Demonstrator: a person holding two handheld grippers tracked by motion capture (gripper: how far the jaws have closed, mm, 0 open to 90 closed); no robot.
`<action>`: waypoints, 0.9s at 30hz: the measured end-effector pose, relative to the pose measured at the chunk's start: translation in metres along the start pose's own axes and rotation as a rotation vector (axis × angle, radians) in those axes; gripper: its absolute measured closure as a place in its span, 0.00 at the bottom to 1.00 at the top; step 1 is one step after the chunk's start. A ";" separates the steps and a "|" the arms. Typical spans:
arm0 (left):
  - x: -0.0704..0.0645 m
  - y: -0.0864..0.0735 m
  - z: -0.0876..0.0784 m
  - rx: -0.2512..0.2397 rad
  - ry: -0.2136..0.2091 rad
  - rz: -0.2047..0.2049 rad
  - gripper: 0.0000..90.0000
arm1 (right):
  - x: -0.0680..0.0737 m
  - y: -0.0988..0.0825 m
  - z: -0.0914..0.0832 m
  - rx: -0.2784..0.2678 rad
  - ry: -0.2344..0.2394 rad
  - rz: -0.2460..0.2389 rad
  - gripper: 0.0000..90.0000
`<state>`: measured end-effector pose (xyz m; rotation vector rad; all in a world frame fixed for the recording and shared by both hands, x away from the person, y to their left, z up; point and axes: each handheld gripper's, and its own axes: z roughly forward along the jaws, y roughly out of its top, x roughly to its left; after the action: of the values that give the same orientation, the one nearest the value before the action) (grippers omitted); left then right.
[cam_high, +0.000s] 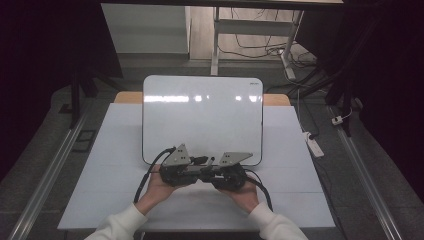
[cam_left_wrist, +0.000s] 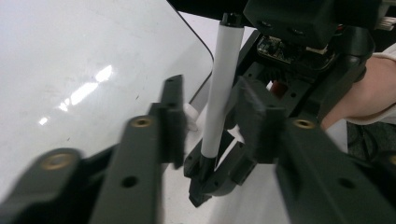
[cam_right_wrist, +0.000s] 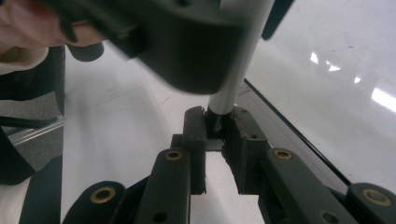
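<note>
A white marker (cam_left_wrist: 219, 88) with black ends, held above the whiteboard's (cam_high: 200, 115) edge.

Dim dark-edged room, ceiling-light glare on whiteboard (cam_high: 202, 117), blurred near jaws

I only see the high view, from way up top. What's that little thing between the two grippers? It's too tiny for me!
Observer: It's a marker with a white barrel. In the right gripper view, the right gripper is clamped on its black end.
Operator: Is the left gripper squeezing it too?
Observer: Not yet. In the left gripper view, the left gripper has the barrel between its jaws, but there is a clear gap on one side.
</note>
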<state>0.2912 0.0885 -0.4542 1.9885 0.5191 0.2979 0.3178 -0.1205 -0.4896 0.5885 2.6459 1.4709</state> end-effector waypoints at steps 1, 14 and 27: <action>0.000 0.000 0.000 -0.001 -0.006 0.005 0.80 | 0.000 0.000 0.000 0.000 0.002 0.000 0.86; 0.013 0.002 -0.014 -0.024 0.056 -0.027 0.90 | 0.003 -0.001 -0.012 -0.044 -0.027 -0.003 0.70; 0.068 0.006 -0.048 -0.092 0.171 -0.194 0.90 | -0.020 -0.038 -0.078 -0.099 -0.270 0.044 0.58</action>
<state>0.3317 0.1560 -0.4280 1.8170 0.7879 0.3653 0.3066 -0.2088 -0.4813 0.7798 2.3563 1.4112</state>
